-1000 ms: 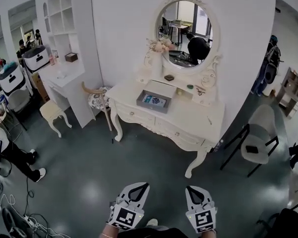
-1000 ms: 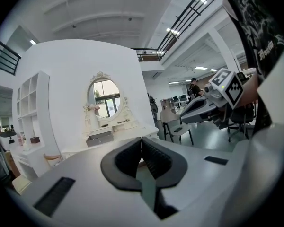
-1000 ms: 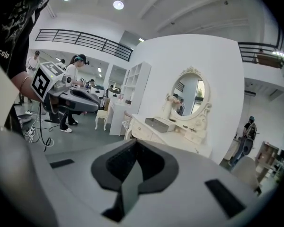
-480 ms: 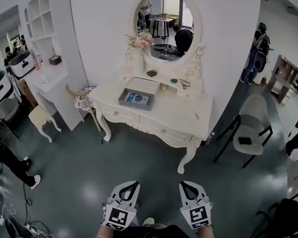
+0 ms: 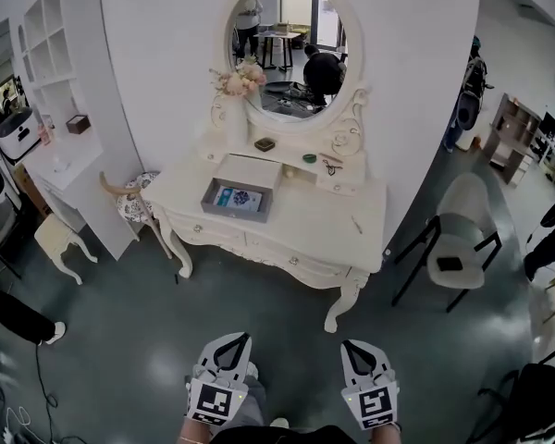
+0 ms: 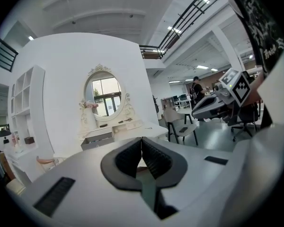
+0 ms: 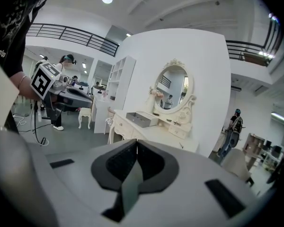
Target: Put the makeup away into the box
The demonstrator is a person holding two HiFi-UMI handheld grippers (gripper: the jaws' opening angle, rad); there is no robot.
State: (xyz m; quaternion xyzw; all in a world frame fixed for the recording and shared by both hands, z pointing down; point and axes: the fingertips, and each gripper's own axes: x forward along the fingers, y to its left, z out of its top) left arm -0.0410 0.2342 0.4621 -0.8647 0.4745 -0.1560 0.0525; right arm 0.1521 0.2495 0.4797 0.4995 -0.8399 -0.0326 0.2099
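Observation:
A grey open box point(image 5: 237, 199) with a blue-patterned item inside sits on the cream dressing table point(image 5: 314, 229) below an oval mirror point(image 5: 287, 54). Small makeup items lie on the table: a dark compact point(image 5: 265, 144), a green one point(image 5: 309, 158) and a thin stick point(image 5: 356, 224) near the right edge. My left gripper point(image 5: 229, 345) and right gripper point(image 5: 358, 351) hang low over the floor, well short of the table, both shut and empty. In the left gripper view the box point(image 6: 98, 139) shows far ahead; in the right gripper view the box point(image 7: 141, 120) shows too.
A stool point(image 5: 129, 202) stands at the table's left, a white shelf desk point(image 5: 55, 155) further left, and a grey chair point(image 5: 453, 262) at the right. People stand at the far left and far right. Dark floor point(image 5: 166, 340) lies between me and the table.
The dressing table has shifted left and grown slightly nearer in the head view as I walk toward it. Both grippers stay shut and low in front of me.

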